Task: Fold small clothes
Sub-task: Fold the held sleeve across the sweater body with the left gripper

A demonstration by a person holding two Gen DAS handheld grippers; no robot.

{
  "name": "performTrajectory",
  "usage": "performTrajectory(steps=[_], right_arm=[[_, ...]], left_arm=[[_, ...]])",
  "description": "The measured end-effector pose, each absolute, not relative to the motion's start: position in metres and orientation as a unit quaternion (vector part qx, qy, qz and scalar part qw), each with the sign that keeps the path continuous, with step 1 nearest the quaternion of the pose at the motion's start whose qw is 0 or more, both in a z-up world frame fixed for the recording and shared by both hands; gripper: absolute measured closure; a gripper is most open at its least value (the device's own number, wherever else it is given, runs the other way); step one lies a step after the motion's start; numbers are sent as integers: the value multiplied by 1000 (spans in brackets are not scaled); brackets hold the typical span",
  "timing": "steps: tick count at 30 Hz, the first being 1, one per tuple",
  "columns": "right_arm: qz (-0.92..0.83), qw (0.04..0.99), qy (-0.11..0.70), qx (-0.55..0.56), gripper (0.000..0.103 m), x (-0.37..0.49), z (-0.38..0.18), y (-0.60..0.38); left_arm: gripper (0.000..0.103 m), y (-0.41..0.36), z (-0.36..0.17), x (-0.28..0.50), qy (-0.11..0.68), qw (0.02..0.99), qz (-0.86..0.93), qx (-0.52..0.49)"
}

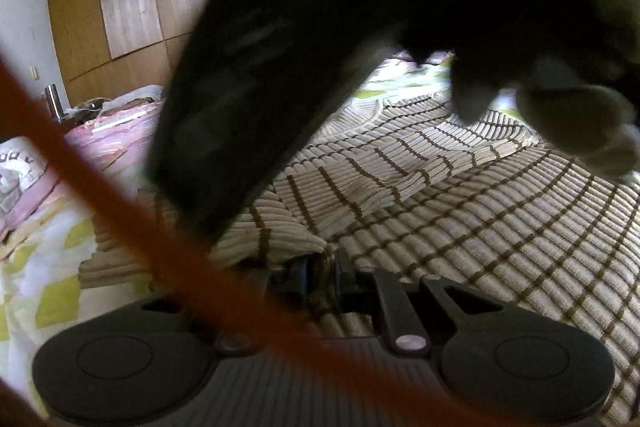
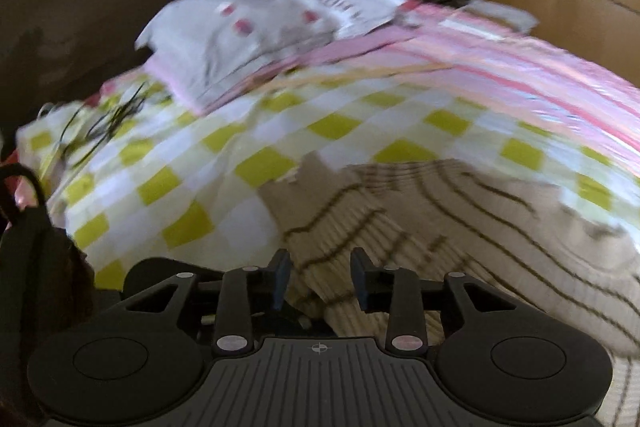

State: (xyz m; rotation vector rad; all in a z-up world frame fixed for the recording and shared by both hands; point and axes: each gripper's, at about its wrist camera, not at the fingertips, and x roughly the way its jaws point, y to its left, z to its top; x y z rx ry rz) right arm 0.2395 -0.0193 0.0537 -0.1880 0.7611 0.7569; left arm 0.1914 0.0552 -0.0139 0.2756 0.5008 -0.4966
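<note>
- We are midway through a fold: the beige ribbed garment with brown grid lines (image 1: 460, 195) lies spread on the bed, over the yellow-and-white checked bedspread (image 2: 208, 179).
- Our left gripper (image 1: 322, 267) has its jaws drawn narrow, pinching a bunched edge of that garment; the cloth rises in a small peak just ahead of the fingertips.
- Our right gripper (image 2: 320, 279) has its jaws parted; the garment's edge lies between and under them, but the pads do not press on it, so we judge this hand as holding nothing.
- In the left wrist view a dark, blurred shape crosses the upper part, and we cannot tell exactly what it is; an orange cord (image 1: 120, 195) runs diagonally in front of the lens.
- Next, we judge, the left hand should carry its pinched edge across the body of the garment and lay it flat, while the right either steadies the cloth or takes a matching corner. The knit looks soft and will likely sag, so the lift should stay low.
</note>
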Motion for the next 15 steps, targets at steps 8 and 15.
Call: performTrajectory(steps=[8,15], right_arm=[[400,817,392,-138,56,266,41,34],[360,830,384,-187,86,272,33,47]], left_arm=[[85,66,-8,196,254,928,-253,104],[85,74,-3,193,258,928,-255,89]])
